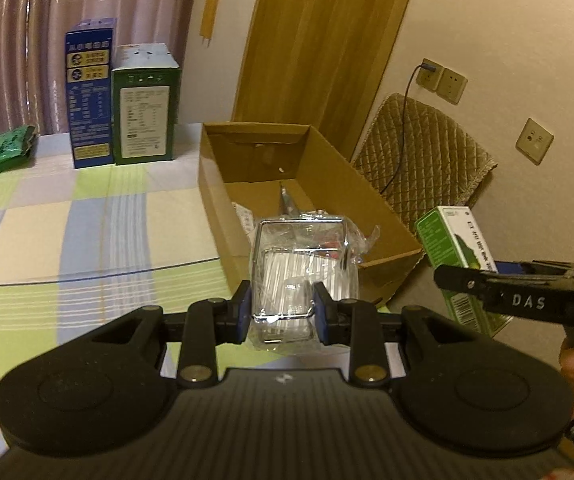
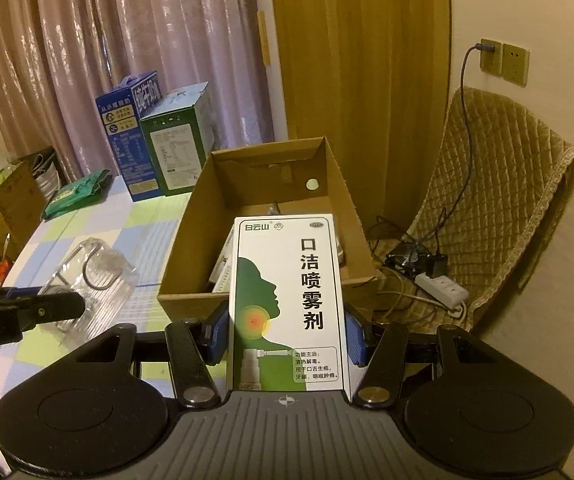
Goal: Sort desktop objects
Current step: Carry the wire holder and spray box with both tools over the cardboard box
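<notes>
1. Left gripper (image 1: 281,312): jaws clamped on clear plastic packet with chrome wire frame (image 1: 301,264); blue pads pressing its near end from both sides.
2. Packet long axis along the fingers, far end toward 12 o'clock, overlapping the near rim of the cardboard box (image 1: 367,184).
3. Right gripper (image 2: 287,334): jaws clamped on white-green throat spray carton (image 2: 287,300), pads on its two long edges near the lower half.
4. Carton long axis along the fingers, printed face up to camera, top end at 12 o'clock over the box's near wall.
5. Box open-topped on checked tablecloth (image 1: 87,220), several items inside, unclear.
6. Blue carton (image 1: 91,96) and green carton (image 1: 145,108) upright at 11 o'clock, side by side.
</notes>
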`<state>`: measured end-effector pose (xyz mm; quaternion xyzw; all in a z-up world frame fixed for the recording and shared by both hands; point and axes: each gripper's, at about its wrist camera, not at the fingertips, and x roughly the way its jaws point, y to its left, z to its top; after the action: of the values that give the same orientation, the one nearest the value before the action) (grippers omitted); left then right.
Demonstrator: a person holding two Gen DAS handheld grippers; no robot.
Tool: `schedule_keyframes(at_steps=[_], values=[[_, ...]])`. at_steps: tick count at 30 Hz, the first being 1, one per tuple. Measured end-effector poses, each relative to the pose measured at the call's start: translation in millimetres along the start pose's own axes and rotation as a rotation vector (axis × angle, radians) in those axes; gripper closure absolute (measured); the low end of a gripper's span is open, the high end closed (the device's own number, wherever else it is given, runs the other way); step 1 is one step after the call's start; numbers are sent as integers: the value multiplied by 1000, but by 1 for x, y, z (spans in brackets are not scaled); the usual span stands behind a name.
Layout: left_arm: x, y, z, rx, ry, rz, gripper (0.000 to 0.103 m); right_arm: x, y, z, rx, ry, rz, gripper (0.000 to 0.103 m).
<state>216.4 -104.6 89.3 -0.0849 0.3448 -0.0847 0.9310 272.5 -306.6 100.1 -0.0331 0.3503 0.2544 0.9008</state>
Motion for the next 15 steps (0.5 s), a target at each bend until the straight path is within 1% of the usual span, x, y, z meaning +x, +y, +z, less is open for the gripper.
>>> schedule_keyframes(at_steps=[6, 15], values=[[13, -8, 9, -8, -5, -3, 77, 8, -10, 5, -11, 10, -7, 50], [31, -6, 22, -30, -9, 4, 78, 24, -18, 19, -23, 16, -6, 50]])
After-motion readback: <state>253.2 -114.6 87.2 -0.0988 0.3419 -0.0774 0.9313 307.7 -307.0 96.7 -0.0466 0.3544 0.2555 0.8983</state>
